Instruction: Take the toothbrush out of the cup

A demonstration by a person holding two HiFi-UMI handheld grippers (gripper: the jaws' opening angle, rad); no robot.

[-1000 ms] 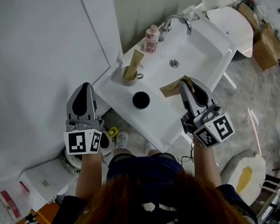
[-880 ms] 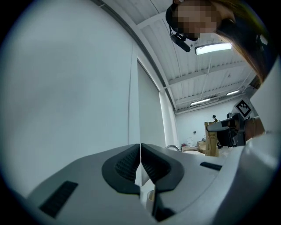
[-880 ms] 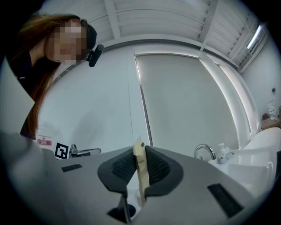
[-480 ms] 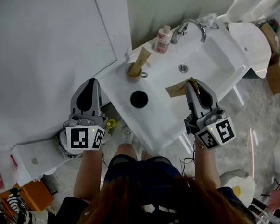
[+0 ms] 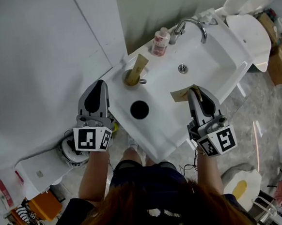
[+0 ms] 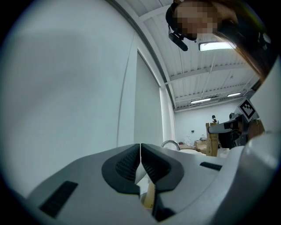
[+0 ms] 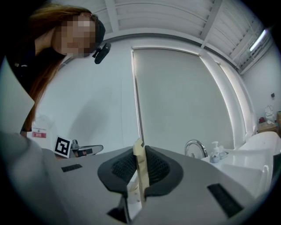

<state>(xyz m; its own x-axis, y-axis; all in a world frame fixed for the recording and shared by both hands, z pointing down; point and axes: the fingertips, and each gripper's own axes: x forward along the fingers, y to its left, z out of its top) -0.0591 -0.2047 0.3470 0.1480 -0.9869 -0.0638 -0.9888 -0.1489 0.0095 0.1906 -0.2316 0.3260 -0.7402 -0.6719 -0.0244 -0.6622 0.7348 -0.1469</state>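
A cup stands on the sink's left rim with a tan cardboard pack leaning out of it. My left gripper hovers just left of the sink, short of the cup, shut with nothing between its pads. The cup's pack shows below the shut jaws. My right gripper is over the sink's near right side, shut on a second flat tan cardboard pack. That pack stands upright between the pads. I cannot see a bare toothbrush.
The white sink has a drain, a chrome faucet and a pink-capped bottle at its back. A round black hole sits in the near rim. A white wall runs along the left; clutter lies on the floor.
Both grippers have drifted a little closer in toward the sink, the left one nearer its rim. The tan pack stays clamped in the right gripper; the left stays shut.
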